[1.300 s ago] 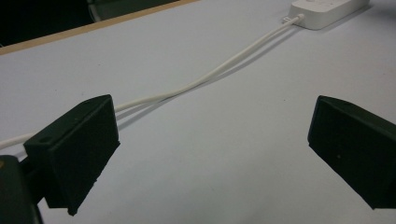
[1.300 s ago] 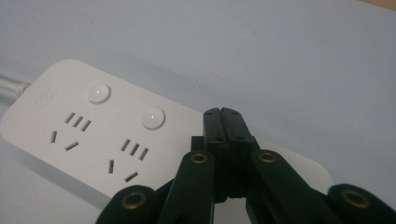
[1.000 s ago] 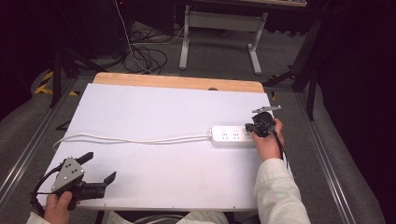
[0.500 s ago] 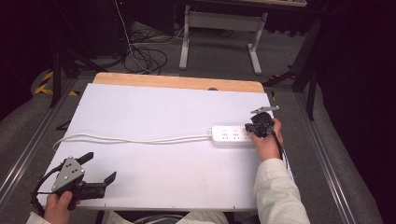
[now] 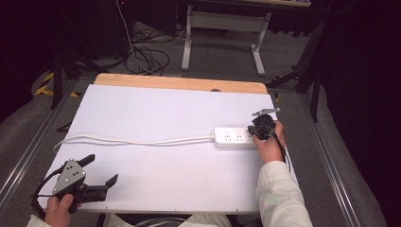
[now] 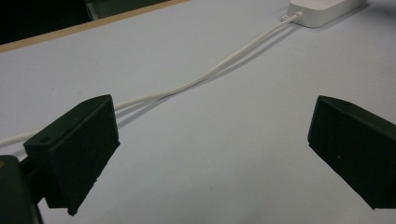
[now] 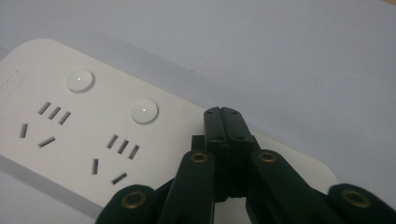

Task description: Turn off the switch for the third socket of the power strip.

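A white power strip (image 5: 231,137) lies at the right of the white table (image 5: 156,109), and its white cable (image 5: 137,141) runs left to the table's edge. My right gripper (image 5: 259,131) is shut, with its tips down on the strip's right end. In the right gripper view the closed tips (image 7: 223,112) rest on the strip (image 7: 70,126), just right of two round buttons (image 7: 144,111). My left gripper (image 5: 101,169) is held open near the front left corner with nothing between its jaws. In the left gripper view, the cable (image 6: 210,74) passes beyond the open gripper (image 6: 210,154) toward the strip (image 6: 322,9).
A wooden strip (image 5: 179,84) runs along the table's far edge. On the floor beyond it are dark cables (image 5: 146,52) and a metal stand's legs (image 5: 257,52). Metal rails (image 5: 28,151) run along both sides of the table.
My right gripper has moved slightly down and left onto the strip's right end. The left gripper has stayed in place and open.
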The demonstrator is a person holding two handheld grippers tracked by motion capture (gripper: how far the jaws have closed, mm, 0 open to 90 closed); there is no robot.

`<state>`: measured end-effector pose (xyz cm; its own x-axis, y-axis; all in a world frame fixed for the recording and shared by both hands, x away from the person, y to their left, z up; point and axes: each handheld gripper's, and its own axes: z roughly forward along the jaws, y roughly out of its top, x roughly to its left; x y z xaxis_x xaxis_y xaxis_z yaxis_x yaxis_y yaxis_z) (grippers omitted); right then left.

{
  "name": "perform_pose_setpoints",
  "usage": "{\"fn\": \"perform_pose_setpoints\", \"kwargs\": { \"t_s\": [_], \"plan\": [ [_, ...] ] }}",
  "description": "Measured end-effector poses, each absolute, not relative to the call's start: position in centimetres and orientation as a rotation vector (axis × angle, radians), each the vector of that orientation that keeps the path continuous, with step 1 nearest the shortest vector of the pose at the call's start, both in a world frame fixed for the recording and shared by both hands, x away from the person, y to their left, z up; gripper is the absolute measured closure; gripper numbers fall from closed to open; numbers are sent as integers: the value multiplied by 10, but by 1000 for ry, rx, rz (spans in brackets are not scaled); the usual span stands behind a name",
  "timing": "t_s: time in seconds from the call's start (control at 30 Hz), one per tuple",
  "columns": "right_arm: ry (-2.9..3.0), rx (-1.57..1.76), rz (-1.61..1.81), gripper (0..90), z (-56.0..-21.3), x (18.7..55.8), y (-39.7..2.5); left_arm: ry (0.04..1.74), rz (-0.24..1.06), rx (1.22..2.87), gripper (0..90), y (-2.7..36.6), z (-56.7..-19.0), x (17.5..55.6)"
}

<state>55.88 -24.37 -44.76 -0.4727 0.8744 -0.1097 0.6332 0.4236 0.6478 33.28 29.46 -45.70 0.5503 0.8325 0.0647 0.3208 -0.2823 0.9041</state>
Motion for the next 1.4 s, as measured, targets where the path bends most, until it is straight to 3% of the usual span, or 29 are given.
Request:
{"fn": "perform_pose_setpoints", "kwargs": {
  "t_s": [1.4],
  "plan": [
    [2234,1310,725,900,-446,561,-240,945,672,1850,23,294,-458,333]
  ]
}}
